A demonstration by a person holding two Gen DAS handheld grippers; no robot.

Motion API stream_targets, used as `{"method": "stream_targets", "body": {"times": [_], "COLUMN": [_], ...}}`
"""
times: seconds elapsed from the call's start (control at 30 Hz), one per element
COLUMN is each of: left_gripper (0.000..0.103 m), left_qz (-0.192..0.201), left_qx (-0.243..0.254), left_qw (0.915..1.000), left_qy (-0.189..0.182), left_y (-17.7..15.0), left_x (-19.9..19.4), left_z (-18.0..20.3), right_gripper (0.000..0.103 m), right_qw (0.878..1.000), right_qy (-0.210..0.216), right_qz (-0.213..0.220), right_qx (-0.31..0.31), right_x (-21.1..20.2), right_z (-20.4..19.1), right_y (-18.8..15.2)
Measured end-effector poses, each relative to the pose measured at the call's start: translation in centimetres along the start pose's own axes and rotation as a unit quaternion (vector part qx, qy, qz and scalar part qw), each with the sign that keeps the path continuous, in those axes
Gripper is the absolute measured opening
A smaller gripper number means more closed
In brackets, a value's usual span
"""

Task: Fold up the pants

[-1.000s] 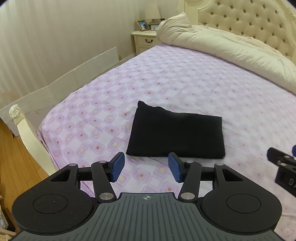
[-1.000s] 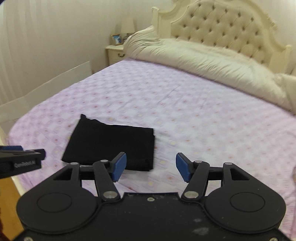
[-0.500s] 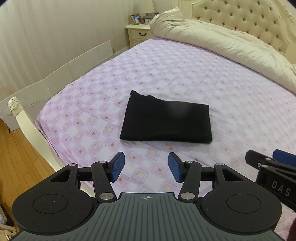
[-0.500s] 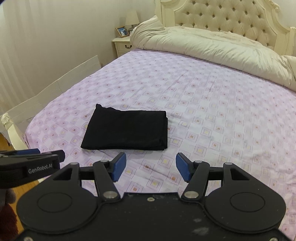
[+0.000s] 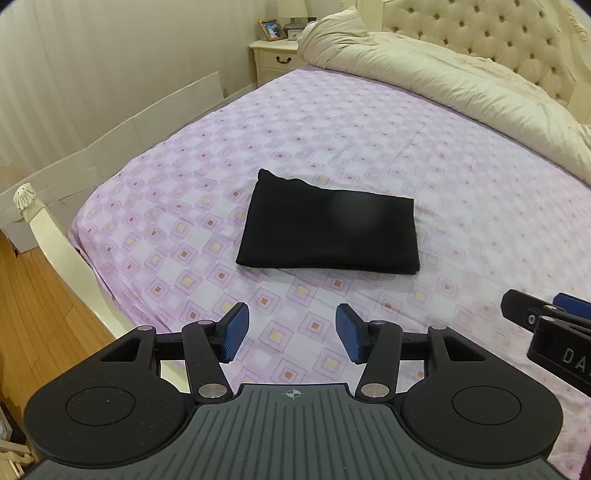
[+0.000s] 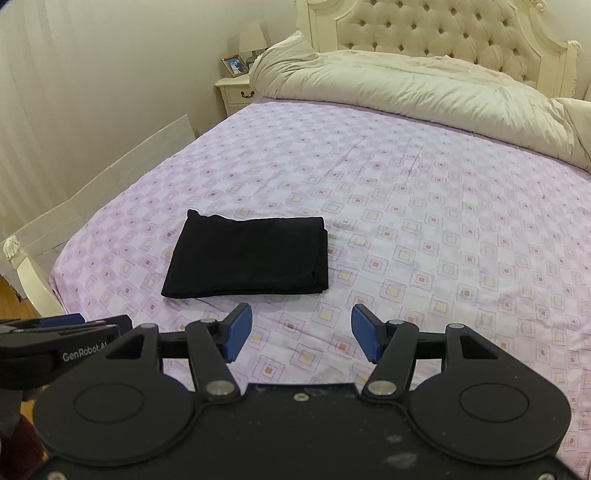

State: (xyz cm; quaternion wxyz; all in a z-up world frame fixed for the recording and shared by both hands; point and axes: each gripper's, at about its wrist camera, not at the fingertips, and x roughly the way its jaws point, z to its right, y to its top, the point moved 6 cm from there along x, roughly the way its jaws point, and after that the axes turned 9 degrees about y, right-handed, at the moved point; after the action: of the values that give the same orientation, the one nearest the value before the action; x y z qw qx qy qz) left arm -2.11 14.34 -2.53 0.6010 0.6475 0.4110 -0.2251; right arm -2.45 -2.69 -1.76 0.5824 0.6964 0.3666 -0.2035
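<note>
The black pants [image 5: 328,229] lie folded into a flat rectangle on the purple patterned bed sheet [image 5: 369,129]; they also show in the right wrist view [image 6: 247,256]. My left gripper [image 5: 291,338] is open and empty, held above the sheet a little in front of the pants. My right gripper [image 6: 302,338] is open and empty, in front of the pants and to their right. Each gripper shows at the edge of the other's view, the right one [image 5: 554,332] and the left one [image 6: 59,347].
A cream duvet [image 6: 424,92] is bunched at the tufted headboard [image 6: 436,29]. A nightstand [image 5: 275,59] with a photo frame and lamp stands at the far left. The cream footboard post [image 5: 44,229], wood floor [image 5: 33,314] and white panels along the wall lie to the left.
Both grippers have pulled back and risen away from the pants, which now look smaller and farther off. The pants have not moved. Both grippers stayed open.
</note>
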Motion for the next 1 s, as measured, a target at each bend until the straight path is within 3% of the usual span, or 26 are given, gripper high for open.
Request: {"method": "stream_targets", "body": {"times": [1.0], "left_gripper": [0.051], "left_qz": [-0.023], "left_qx": [0.023], "left_qw": [0.9995], "left_qy": [-0.005], "left_y": [-0.7], "left_x": [0.5], "left_z": [2.0], "right_gripper": [0.063], "right_qw": [1.0], "right_qy": [-0.005], "right_qz": [-0.009], "right_qx": [0.026], "right_x": [0.9], "right_z": [0.6], "right_y": [0.0]}}
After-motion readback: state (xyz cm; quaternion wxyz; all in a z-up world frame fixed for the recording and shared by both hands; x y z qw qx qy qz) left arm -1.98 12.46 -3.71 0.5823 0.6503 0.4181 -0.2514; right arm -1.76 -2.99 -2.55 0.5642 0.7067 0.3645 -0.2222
